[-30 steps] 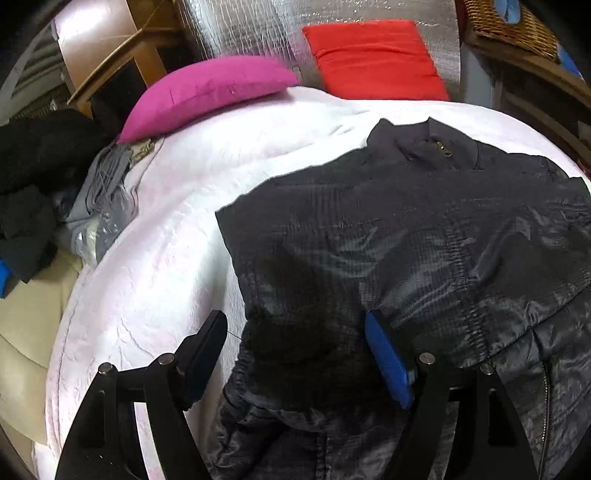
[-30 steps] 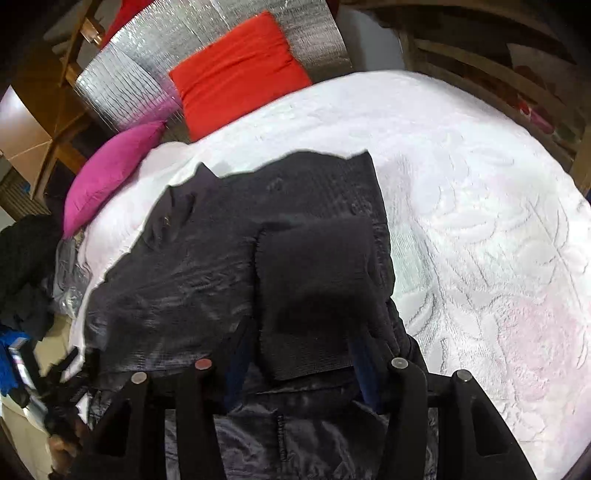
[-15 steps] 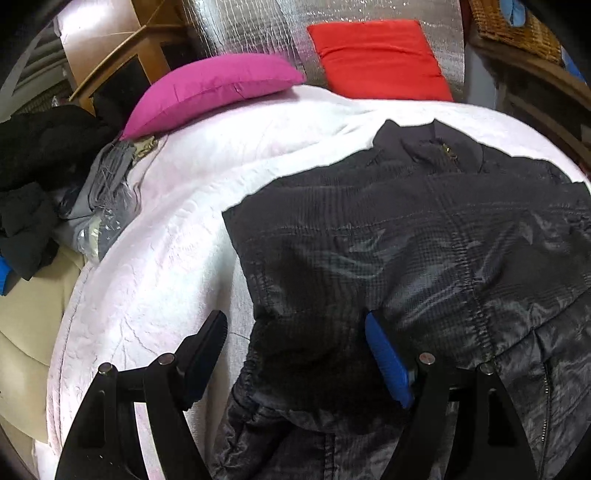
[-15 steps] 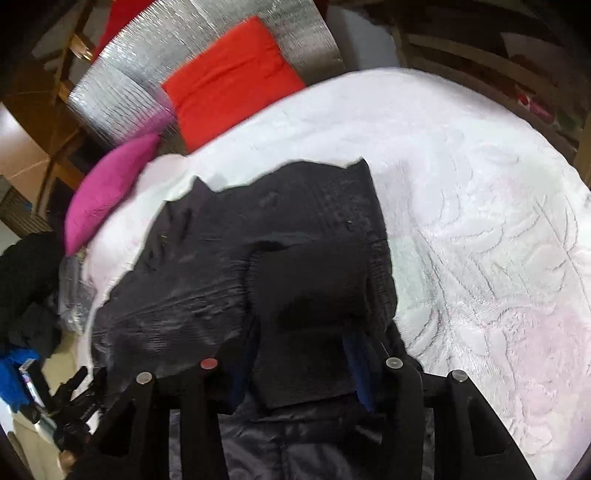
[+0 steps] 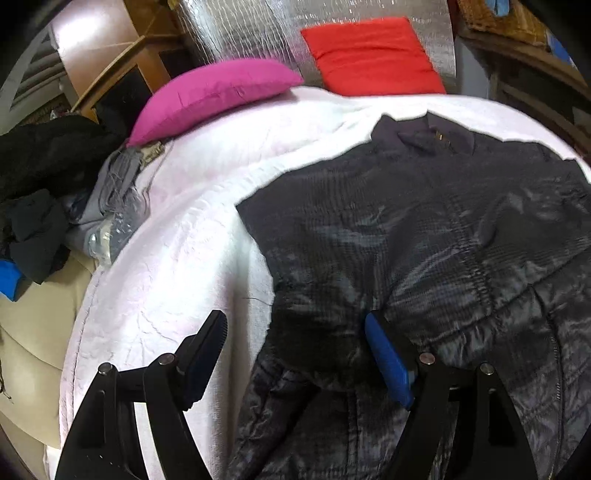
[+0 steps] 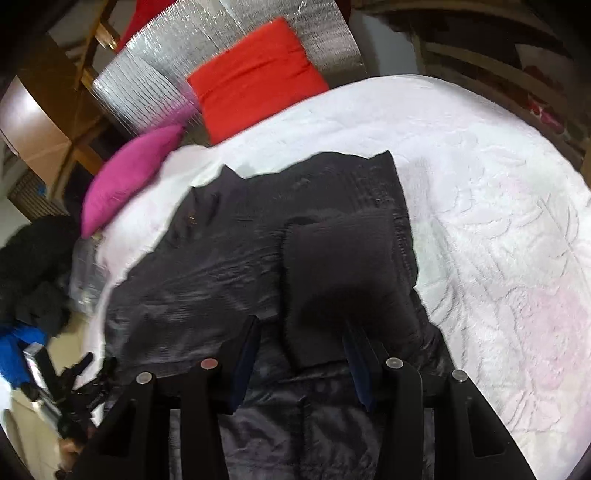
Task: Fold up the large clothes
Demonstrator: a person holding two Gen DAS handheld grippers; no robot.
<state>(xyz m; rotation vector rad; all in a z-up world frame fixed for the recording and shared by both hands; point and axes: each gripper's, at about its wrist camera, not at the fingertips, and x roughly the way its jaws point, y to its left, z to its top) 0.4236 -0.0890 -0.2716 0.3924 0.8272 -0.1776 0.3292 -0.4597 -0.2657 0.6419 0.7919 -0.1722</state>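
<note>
Dark jacket (image 5: 424, 236) flat on the white bedspread (image 5: 177, 258), both grippers over its lower end.
Left gripper (image 5: 295, 343) jaws spread wide, straddling the jacket's side edge, gripping nothing. Right gripper (image 6: 301, 345) jaws apart around the ribbed cuff (image 6: 340, 280); contact unclear. Collar points toward the pink pillow (image 5: 214, 98) and red cushion (image 5: 373, 55) at the head edge.

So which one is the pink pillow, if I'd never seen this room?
Start at the white quilted bedspread with the dark jacket spread across it. At its far edge two cushions lie before a silver foil panel. The pink pillow is the plump magenta one, left of the flat red cushion.
</note>
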